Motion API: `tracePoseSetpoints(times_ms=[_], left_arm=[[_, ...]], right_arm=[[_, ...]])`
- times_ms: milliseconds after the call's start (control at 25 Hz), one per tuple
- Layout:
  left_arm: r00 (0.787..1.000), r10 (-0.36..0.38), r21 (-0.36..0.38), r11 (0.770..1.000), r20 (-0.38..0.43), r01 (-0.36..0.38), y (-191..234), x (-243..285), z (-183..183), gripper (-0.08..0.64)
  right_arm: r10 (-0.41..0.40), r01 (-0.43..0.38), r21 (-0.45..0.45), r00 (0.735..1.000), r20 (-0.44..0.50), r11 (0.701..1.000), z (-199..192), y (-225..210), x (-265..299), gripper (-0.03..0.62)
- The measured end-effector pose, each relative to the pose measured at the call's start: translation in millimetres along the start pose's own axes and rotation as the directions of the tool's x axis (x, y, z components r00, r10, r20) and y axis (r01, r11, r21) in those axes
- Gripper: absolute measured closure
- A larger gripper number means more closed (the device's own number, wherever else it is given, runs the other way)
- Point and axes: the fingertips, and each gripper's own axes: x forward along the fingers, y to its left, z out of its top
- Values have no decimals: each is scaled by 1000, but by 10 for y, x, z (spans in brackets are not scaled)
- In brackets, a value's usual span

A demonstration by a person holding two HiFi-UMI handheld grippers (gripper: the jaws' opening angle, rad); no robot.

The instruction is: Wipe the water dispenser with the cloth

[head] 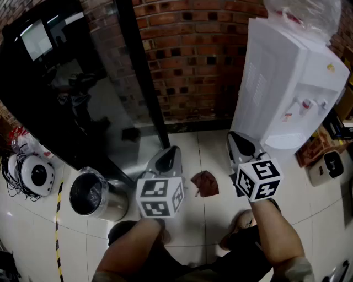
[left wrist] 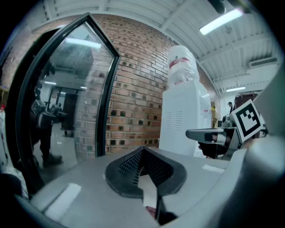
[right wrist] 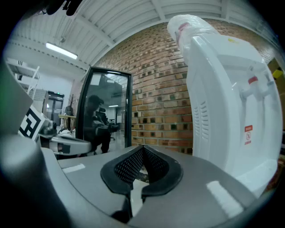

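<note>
Status: wiping not started, as far as I can judge. The cloth (head: 205, 183) lies crumpled on the floor (head: 38, 242), between the two tongs and just ahead of the person's feet. Nothing touches it.

Left tongs (head: 170, 153): together, empty. Right tongs (head: 238, 139): together, empty too. Both are held about level, angled slightly down and well above the cloth.

The water dispenser (head: 287, 82) stands to the right against the brick wall (head: 193, 55). It's white, with taps facing right and a plastic-wrapped bottle (head: 303, 14) on top. The right tongs are nearer to it, but there's no contact.

Left to do: open one pair of tongs, go down for the cloth, clamp it, bring it to the dispenser, then wipe. That's basically everything.

Around:
- A lined bin (head: 94, 195) sits on the floor to the left, beside a dark glass door (head: 66, 82).
- Cardboard boxes (head: 314, 148) crowd the dispenser's right side, so access to the front and taps looks tight.
- The path from cloth to dispenser's side panel looks open.
</note>
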Motion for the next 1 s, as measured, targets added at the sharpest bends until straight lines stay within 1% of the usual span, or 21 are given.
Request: tracePoseSetpoints(times_ms=[120, 200, 240, 320, 360, 400, 440, 480, 560, 600, 640, 680, 800, 880, 1000], left_arm=[[1000, -3, 64, 998, 16, 2, 156, 290, 20, 560], [1000, 0, 93, 996, -1, 0, 260, 482, -130, 560], [1000, 2, 123, 992, -17, 0, 306, 572, -236, 560], [998, 4, 214, 977, -55, 7, 385, 728, -455, 560], [997, 2, 248, 969, -75, 17, 424, 796, -566, 560], [995, 0, 258, 966, -95, 24, 468, 860, -680, 560], [994, 4, 237, 971, -109, 22, 525, 925, -793, 560], [993, 18, 192, 981, -116, 5, 599, 996, -903, 560], [991, 66, 68, 996, -120, -58, 784, 1154, -1125, 560], [989, 89, 12, 996, -122, -88, 871, 1222, -1228, 560], [987, 105, -25, 994, -126, -109, 936, 1279, -1318, 560], [985, 112, -33, 993, -131, -117, 972, 1330, -1394, 560], [986, 95, 41, 995, -141, -90, 954, 1488, -1486, 560], [986, 76, 64, 996, -150, -67, 913, 1594, -1560, 560], [977, 49, 78, 996, -209, -33, 793, 1682, -1936, 560]], right_arm=[[-18, 17, -54, 1000, -2, 998, -3, -104, 327, 578], [-50, 49, -70, 999, -8, 996, -75, -216, 499, 578], [-67, 65, -73, 998, -16, 995, -135, -273, 579, 577], [-86, 83, -65, 995, -44, 994, -294, -360, 751, 522], [-89, 86, -52, 994, -67, 995, -391, -389, 841, 509], [-89, 86, -33, 992, -93, 996, -496, -409, 929, 490], [-87, 85, -18, 989, -122, 996, -602, -424, 1014, 467], [-88, 87, -14, 985, -148, 996, -698, -436, 1097, 458], [-110, 105, -37, 976, -188, 994, -870, -457, 1253, 426], [-127, 120, -45, 971, -203, 992, -973, -463, 1317, 415], [-142, 137, -37, 965, -220, 990, -1106, -469, 1371, 411], [-153, 154, -15, 958, -243, 988, -1271, -475, 1413, 405], [-180, 210, 54, 925, -334, 976, -1894, -492, 1452, 369], [-195, 234, 53, 897, -397, 971, -2324, -494, 1435, 352], [-207, 254, 37, 858, -470, 966, -2895, -498, 1385, 319]])
